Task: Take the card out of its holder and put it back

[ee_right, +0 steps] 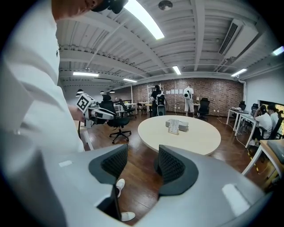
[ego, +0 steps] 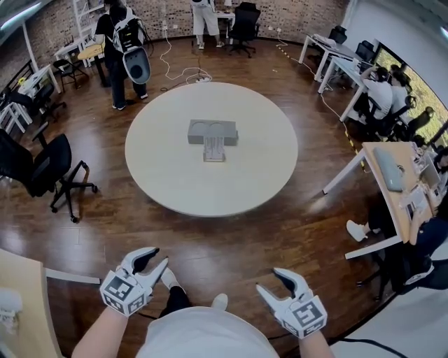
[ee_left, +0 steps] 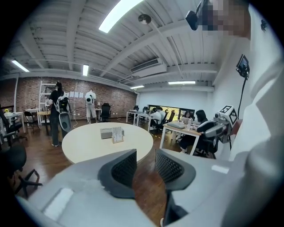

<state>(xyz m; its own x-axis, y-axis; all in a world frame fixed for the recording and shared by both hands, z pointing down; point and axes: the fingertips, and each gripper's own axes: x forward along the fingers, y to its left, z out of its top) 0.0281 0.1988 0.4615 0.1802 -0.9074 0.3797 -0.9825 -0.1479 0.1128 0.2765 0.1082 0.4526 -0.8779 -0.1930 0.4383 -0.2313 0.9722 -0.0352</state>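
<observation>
Brick walls [ego: 294,12] and a dark wooden floor [ego: 280,238] frame an open office, much of it cut off or too small to read. Desks [ego: 392,175] at the right edge of the head view run out of frame, the seated people [ego: 381,91] there are partly hidden, and a black office chair [ego: 42,168] at the left is clipped by the border. At the centre stands a round pale table [ego: 175,175], bare except for a grey holder [ego: 212,131] with the card [ego: 214,149] just in front of it, on the side nearer the camera. How the card sits in the holder is too small to tell. Both lie well apart from the grippers, which show at the bottom of the head view beside the person's white shirt [ego: 203,337]. The left gripper [ego: 161,256] has its jaws apart with a clear gap, and its own view shows only floor between the ribbed pads [ee_left: 124,168]. The right gripper [ego: 267,279] is likewise spread and holds nothing. Floor and a white shoe [ee_right: 119,185] appear through its gap.
</observation>
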